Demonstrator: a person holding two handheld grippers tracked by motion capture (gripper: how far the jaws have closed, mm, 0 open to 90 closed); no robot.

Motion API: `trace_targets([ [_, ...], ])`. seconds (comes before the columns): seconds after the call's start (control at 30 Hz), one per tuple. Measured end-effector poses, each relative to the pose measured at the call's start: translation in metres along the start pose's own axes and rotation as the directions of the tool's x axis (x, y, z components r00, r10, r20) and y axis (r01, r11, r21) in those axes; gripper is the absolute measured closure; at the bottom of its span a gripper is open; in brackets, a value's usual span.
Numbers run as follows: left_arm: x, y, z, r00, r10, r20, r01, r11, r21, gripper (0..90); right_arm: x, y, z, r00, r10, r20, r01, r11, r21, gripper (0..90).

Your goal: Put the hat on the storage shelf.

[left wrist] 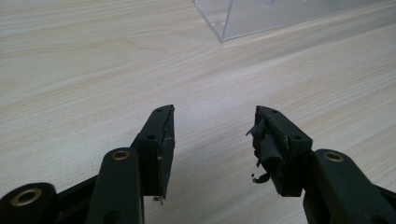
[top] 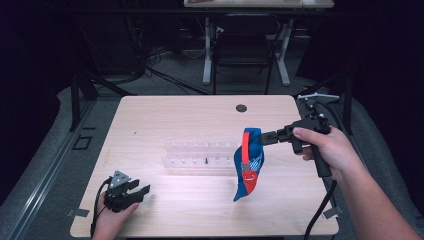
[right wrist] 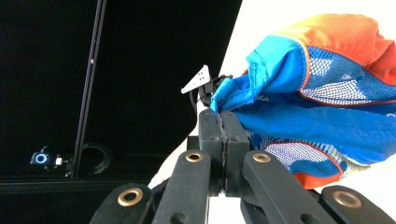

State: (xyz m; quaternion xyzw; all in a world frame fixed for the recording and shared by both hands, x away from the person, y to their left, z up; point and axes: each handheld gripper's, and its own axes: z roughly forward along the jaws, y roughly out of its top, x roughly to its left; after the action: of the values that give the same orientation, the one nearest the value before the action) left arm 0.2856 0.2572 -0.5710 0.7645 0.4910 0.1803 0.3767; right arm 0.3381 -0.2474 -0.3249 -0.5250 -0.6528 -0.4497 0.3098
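Your right gripper (top: 264, 138) was clamped on the edge of a blue-and-orange mesh garment (top: 248, 165), jaws pressed together with a pinch of blue fabric between them, as the right gripper view confirmed (right wrist: 223, 122). The garment (right wrist: 322, 107) hung clear above the wooden table (top: 165, 115), draping down in front of the right end of a clear acrylic rack (top: 200, 155) that stood mid-table. Your right hand (top: 325, 147) held the tool level, pointing left. Your left gripper (top: 137, 192) rested near the front-left corner of the table, well apart from the garment. Its jaws stood apart with nothing between them, bare tabletop (left wrist: 93, 60) below and a corner of the rack (left wrist: 261, 16) ahead.
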Motion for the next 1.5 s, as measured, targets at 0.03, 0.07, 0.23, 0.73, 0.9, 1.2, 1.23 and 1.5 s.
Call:
trace_targets([
  [0.03,0.0,0.0,0.0,1.0,0.0,0.001,0.0,1.0,-0.001,49.1,0.0,0.001,0.001,1.0,-0.002,-0.004,0.002,1.0,-0.003,90.0],
  [0.07,0.0,0.0,0.0,1.0,0.002,0.003,-0.002,1.0,0.0,48.9,0.001,0.002,0.001,1.0,-0.004,-0.007,0.004,1.0,-0.001,90.0],
  [0.23,-0.002,0.0,0.0,1.0,0.006,0.006,-0.006,1.0,-0.006,48.4,0.005,0.006,0.003,0.9999,-0.007,-0.011,0.007,1.0,-0.005,90.0],
  [0.73,-0.002,0.0,0.001,0.9998,0.009,0.02,-0.009,1.0,-0.001,46.9,0.019,0.02,0.005,0.9994,-0.032,-0.01,0.032,0.999,-0.025,90.0],
  [0.9,-0.003,0.0,0.001,0.9998,0.006,0.021,-0.006,1.0,-0.002,47.0,0.023,0.026,0.009,0.9992,-0.038,-0.013,0.038,0.999,-0.022,90.0],
  [1.2,-0.003,0.001,0.001,0.9996,0.017,0.021,-0.017,0.9998,0.006,48.2,0.032,0.033,0.012,0.9987,-0.051,-0.007,0.05,0.998,-0.03,90.0],
  [1.23,-0.003,0.001,0.001,0.9997,0.014,0.019,-0.014,0.9999,0.001,48.2,0.033,0.033,0.012,0.9985,-0.055,-0.01,0.054,0.998,-0.029,90.0],
  [1.5,-0.004,0.001,0.001,0.9995,0.019,0.025,-0.019,0.9998,-0.001,48.3,0.038,0.039,0.013,0.9982,-0.059,-0.012,0.058,0.997,-0.041,90.0],
])
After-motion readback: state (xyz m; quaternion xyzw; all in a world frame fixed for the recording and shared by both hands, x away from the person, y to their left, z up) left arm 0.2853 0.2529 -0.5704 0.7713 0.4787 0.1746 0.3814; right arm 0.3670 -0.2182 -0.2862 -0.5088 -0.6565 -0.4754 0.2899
